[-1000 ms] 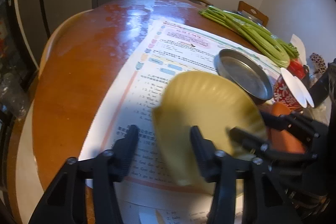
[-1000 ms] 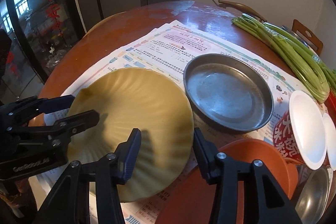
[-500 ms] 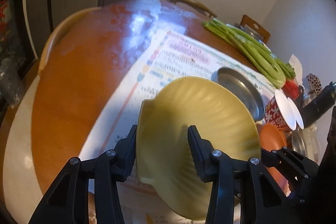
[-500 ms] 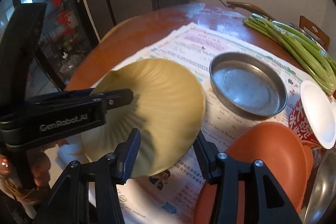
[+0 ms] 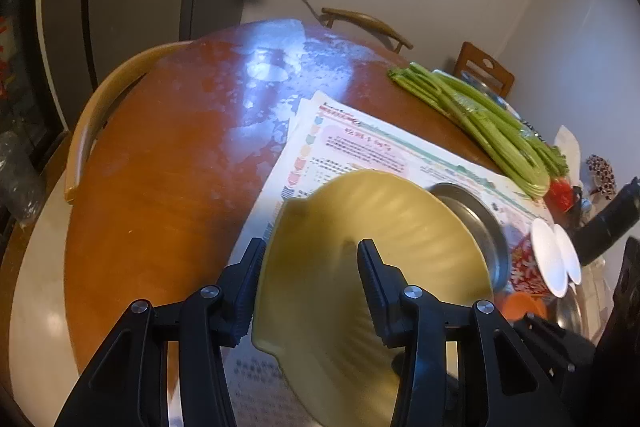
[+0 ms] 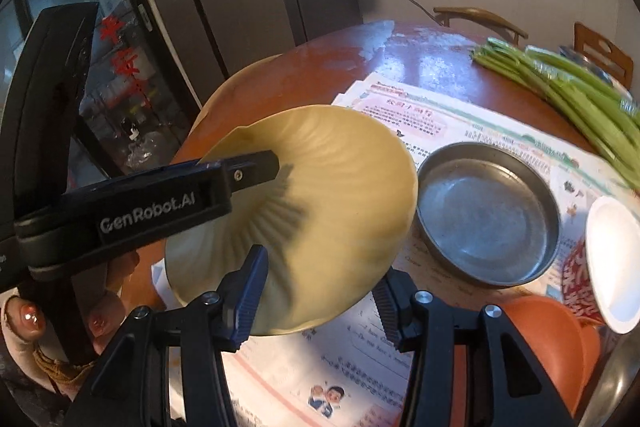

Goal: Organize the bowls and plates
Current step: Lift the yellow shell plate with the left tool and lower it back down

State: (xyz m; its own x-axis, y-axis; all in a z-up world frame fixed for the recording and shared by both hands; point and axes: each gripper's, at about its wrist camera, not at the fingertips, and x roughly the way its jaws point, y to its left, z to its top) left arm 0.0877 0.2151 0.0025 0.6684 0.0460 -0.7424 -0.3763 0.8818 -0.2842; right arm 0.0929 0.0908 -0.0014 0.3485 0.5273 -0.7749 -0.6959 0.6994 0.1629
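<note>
A yellow ribbed plate (image 5: 404, 223) (image 6: 332, 187) hangs tilted above the printed paper (image 6: 320, 367). My left gripper (image 5: 310, 251) is shut on its left rim, one finger under the plate and one inside it. From the right wrist view that upper finger (image 6: 256, 169) lies on the plate's top face. My right gripper (image 6: 320, 275) is shut on the near rim, its left finger over the plate and its right one behind the edge. A steel pan (image 6: 488, 219) (image 5: 484, 215) and an orange bowl (image 6: 552, 339) rest on the paper to the right.
The round wooden table (image 5: 168, 167) has a red noodle cup with a white lid (image 6: 612, 259) and a bunch of celery (image 6: 580, 87) at the right. Wooden chairs (image 5: 92, 123) ring the table. A person's hand (image 6: 24, 315) holds the left gripper.
The yellow plate has come up off the paper and tilted more steeply. Both grippers rose with it, and the left one moved further along the table.
</note>
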